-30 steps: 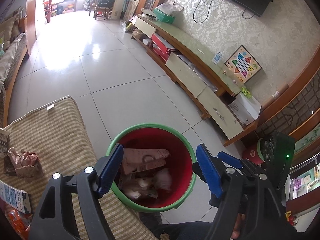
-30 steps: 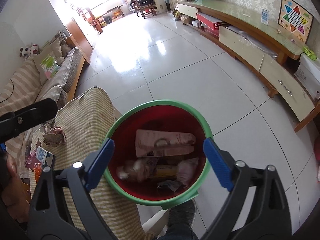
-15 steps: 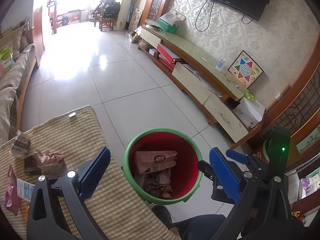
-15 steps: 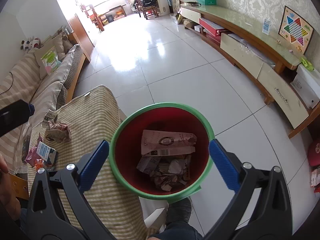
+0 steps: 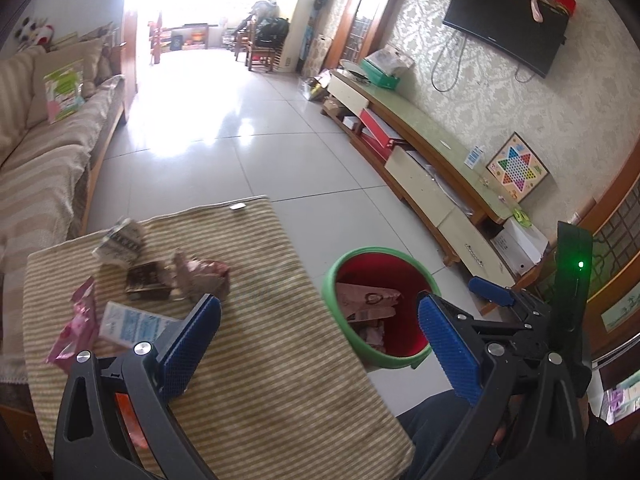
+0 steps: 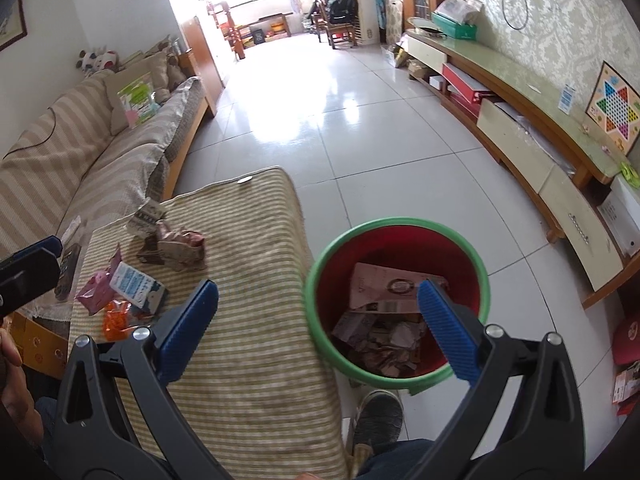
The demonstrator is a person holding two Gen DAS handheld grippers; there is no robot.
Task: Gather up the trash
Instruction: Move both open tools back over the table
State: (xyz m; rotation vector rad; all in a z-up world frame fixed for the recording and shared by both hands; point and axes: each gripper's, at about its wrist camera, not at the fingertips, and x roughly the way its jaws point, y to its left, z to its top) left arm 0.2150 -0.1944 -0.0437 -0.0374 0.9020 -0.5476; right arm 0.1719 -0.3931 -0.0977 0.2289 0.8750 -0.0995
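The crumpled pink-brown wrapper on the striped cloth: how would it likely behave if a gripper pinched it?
The crumpled wrapper looks like thin creased paper or foil, so it would probably squash flat rather than resist. It is likely very light for its bulk. It rests against a dark packet, so a push might shift both across the striped cloth.

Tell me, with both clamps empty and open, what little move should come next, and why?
Probably swing the left gripper over to the crumpled pinkish wrapper on the striped cloth and close on it. Both grippers stand open with nothing between their pads, the red bin already holds paper scraps, and several wrappers and a blue-and-white carton are still on the cloth.
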